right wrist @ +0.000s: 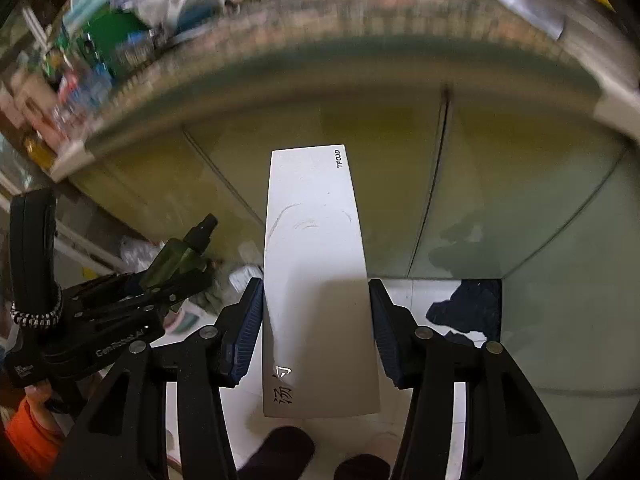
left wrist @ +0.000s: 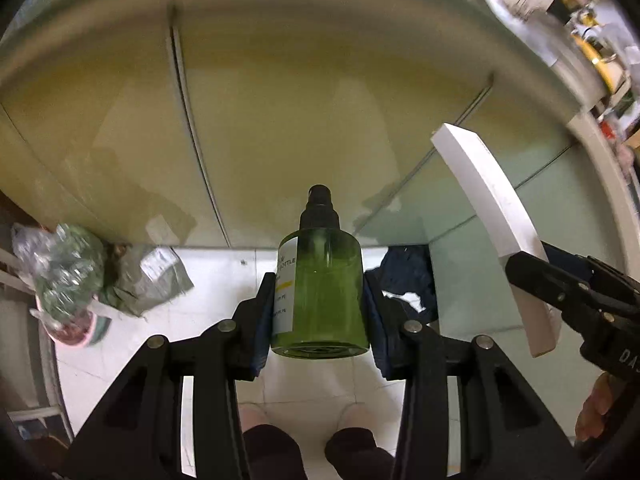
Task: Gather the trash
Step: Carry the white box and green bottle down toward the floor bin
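Left gripper [left wrist: 318, 308] clamped on green spray bottle [left wrist: 320, 300] mid-body, held off floor. Smooth plastic, light, bit slippery, so mid-body is best hold. Right gripper [right wrist: 316, 328] pinching white flat box [right wrist: 316, 280], thin card, crushable. Trash pile [left wrist: 80, 280] at floor's left edge.

Blurred: shelf clutter [right wrist: 100, 40], contents unreadable; crumpled bags [left wrist: 68, 268], possibly plastic; bottle label [left wrist: 285, 292] partly hidden.

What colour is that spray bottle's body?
Translucent green, with a black spray top; the spray bottle shows best in the left wrist view.
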`<state>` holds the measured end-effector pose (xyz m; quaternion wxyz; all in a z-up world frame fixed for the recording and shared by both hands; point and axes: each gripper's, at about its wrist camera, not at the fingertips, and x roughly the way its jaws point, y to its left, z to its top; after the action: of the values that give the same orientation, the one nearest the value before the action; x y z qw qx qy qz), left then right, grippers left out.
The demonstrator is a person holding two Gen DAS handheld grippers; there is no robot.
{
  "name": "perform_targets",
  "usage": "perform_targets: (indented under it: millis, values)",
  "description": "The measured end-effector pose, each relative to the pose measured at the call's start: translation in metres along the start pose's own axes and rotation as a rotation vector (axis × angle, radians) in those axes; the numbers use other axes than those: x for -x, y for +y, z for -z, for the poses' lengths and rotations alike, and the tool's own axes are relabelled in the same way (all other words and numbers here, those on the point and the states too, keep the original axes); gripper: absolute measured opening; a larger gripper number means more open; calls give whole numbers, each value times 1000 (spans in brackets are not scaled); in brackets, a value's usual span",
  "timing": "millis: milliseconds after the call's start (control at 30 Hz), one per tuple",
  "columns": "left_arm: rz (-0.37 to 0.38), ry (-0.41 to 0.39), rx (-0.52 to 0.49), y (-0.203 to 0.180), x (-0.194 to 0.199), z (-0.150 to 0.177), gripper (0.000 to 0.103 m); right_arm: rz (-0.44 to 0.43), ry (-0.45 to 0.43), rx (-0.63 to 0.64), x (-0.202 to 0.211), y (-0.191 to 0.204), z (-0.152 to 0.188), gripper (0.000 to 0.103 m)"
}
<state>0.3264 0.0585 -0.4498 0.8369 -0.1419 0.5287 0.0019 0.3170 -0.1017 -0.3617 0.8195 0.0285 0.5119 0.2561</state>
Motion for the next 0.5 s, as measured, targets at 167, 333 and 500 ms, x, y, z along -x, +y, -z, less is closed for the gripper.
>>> perform_targets:
  millis: [167, 333, 500]
  values:
    - [-12, 77, 15, 17, -89, 31, 40, -1, 68, 1, -73, -23, 36, 48]
    - [-13, 153, 45, 37, -163, 56, 40, -6, 156, -33, -148, -48, 73, 48]
    - [11, 202, 38, 43, -222, 68, 40, -8, 216, -35, -201, -61, 98, 48]
